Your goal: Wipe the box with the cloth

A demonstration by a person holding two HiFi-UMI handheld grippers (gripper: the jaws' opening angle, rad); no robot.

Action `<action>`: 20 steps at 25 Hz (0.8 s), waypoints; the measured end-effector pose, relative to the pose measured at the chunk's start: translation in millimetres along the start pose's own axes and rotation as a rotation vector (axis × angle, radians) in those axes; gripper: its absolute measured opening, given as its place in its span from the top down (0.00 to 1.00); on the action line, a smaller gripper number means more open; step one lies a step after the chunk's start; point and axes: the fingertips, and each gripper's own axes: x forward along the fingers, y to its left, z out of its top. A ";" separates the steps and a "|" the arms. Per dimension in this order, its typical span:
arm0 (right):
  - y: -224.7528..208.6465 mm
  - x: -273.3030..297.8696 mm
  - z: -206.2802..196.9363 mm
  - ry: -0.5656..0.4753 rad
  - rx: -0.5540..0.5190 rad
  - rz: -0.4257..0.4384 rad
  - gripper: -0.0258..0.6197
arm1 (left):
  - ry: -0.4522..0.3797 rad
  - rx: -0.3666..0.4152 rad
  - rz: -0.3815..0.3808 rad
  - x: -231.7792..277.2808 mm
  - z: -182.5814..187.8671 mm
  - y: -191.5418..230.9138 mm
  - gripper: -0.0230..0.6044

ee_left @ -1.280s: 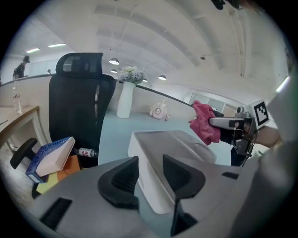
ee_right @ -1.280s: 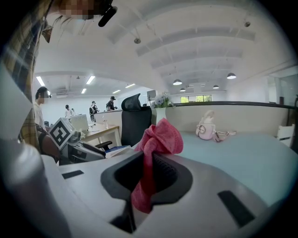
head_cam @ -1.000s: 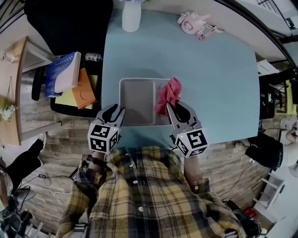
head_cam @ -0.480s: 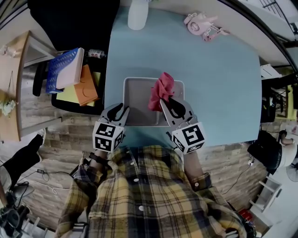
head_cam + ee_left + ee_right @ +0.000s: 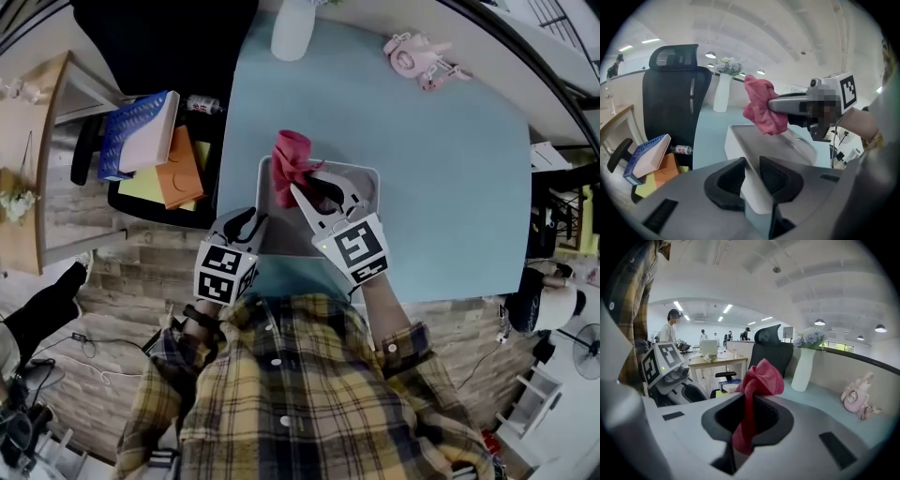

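Note:
The grey shallow box (image 5: 364, 187) lies on the light blue table (image 5: 450, 169) just in front of me. My left gripper (image 5: 247, 225) is shut on the box's near left wall; in the left gripper view the pads (image 5: 774, 174) press that wall (image 5: 754, 187) from both sides. My right gripper (image 5: 305, 185) is shut on the red cloth (image 5: 291, 157) and reaches across the box, with the cloth bunched over its far left corner. The cloth (image 5: 757, 380) hangs pinched between the right gripper's jaws (image 5: 749, 404). From the left gripper's side, the cloth (image 5: 761, 110) hovers over the box (image 5: 778, 145).
A white vase (image 5: 292, 33) and a pink toy (image 5: 419, 54) stand at the table's far edge. Left of the table, a black chair seat (image 5: 122, 211) carries a blue basket (image 5: 136, 131) and orange papers (image 5: 178, 169). A black office chair (image 5: 675, 103) stands behind.
My right gripper has swung the cloth leftward across the box, from its right side to the far left corner. The left gripper has stayed on the near left wall.

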 end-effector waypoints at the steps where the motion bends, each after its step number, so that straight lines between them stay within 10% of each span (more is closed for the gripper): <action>1: 2.3 7.1 -1.3 0.015 -0.019 0.015 0.88 | -0.001 -0.001 0.000 0.1 -0.1 0.1 0.81; 20: 13.3 70.9 -44.6 0.267 -0.277 0.140 0.88 | -0.006 -0.007 0.003 -0.4 -0.5 1.3 0.81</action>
